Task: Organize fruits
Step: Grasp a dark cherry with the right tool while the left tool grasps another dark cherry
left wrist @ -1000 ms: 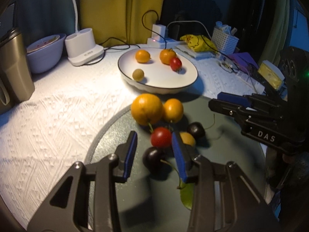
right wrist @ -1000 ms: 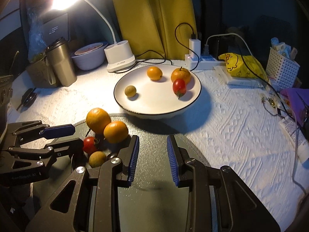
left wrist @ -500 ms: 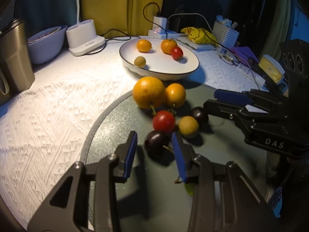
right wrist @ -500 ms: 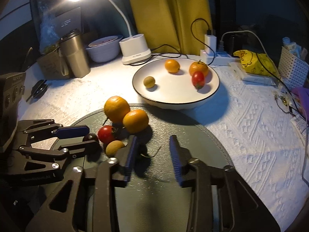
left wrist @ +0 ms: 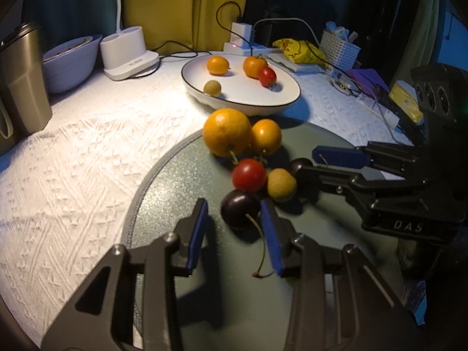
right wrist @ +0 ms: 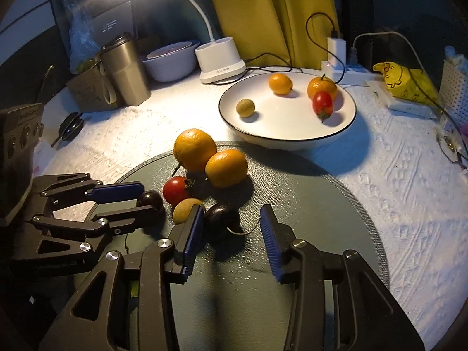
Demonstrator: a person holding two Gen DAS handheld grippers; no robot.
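Note:
On a round grey-green mat lie a large orange, a smaller orange, a red cherry tomato, a yellow-green fruit and two dark cherries. One dark cherry sits at the tips of my left gripper, close to the right pad, with a gap on its left; the jaws are open. The other dark cherry lies between the tips of my right gripper, beside the left pad, jaws open. A white plate behind holds two oranges, a tomato and a small green fruit.
The table wears a white textured cloth. At the back stand a metal tumbler, a white bowl, a lamp base, a power strip with cables, a yellow packet and a white basket.
My right gripper's jaws have opened wider and it has come up to a dark cherry. The other cherry now lies nearer my left fingertips than before.

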